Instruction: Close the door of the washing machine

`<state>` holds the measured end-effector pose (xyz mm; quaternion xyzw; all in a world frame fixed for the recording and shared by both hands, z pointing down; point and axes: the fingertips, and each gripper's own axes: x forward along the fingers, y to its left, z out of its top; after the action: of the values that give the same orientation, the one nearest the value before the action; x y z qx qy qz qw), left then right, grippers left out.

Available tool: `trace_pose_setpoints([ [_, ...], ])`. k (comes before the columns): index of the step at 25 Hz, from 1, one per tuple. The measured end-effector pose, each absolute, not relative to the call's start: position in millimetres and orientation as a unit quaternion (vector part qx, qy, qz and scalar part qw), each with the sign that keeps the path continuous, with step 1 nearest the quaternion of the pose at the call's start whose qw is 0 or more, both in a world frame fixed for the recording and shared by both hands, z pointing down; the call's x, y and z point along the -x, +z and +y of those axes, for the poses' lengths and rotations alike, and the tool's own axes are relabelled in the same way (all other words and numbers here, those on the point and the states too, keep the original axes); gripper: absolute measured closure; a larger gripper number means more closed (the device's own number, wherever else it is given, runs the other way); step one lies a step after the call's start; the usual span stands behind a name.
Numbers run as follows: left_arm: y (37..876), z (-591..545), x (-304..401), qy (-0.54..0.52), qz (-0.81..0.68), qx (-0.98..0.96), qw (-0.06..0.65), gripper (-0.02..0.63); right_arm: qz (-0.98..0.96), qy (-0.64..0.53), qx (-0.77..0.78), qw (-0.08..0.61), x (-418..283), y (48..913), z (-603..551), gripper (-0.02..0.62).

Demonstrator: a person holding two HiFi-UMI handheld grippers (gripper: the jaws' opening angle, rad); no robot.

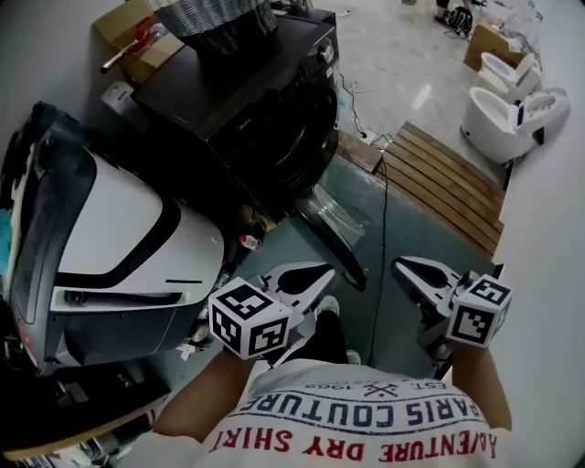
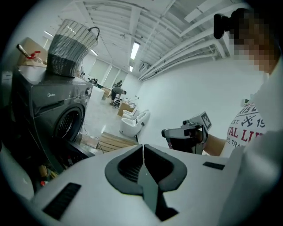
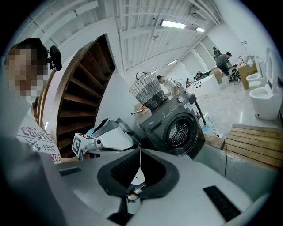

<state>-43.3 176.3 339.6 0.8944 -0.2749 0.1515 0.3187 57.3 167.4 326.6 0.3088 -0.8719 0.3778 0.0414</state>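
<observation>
A black front-loading washing machine (image 1: 247, 101) stands ahead of me, and its round door (image 1: 329, 228) hangs open toward me, low over the floor. The drum opening (image 2: 68, 123) is uncovered, and it also shows in the right gripper view as a bare drum opening (image 3: 179, 130). My left gripper (image 1: 322, 272) is shut and empty, just short of the door's near edge. To its right, my right gripper (image 1: 400, 266) is also shut and empty, a little clear of the door. Neither gripper touches the machine.
A woven basket (image 1: 219, 18) sits on top of the machine. A large white and black housing (image 1: 119, 238) lies at the left. A wooden pallet (image 1: 448, 183) and white toilets (image 1: 507, 119) are at the right. A cable (image 1: 379, 228) runs over the floor.
</observation>
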Motion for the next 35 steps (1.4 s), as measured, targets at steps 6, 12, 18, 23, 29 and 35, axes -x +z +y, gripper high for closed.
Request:
trace_pose_setpoints([
  [6,398,141,55,0.199,-0.26,-0.883,0.336,0.572,-0.851,0.407,-0.33,0.04,-56,351,125,0.574],
  [12,465,124,66,0.252,-0.252,-0.872,0.335,0.575,-0.825,0.444,-0.345,0.045,-59,383,107,0.574],
  [18,516,123,71,0.288,-0.245,-0.852,0.363,0.577,-0.811,0.47,-0.346,0.047,-55,404,103,0.574],
  [23,543,114,70,0.301,-0.251,-0.843,0.368,0.577,-0.805,0.483,-0.341,0.041,-48,416,96,0.574],
  [29,550,107,63,0.302,-0.244,-0.846,0.365,0.578,-0.798,0.497,-0.338,0.049,-40,424,95,0.574],
  [35,550,99,57,0.293,-0.241,-0.848,0.371,0.578,-0.793,0.502,-0.344,0.032,-41,419,80,0.574],
])
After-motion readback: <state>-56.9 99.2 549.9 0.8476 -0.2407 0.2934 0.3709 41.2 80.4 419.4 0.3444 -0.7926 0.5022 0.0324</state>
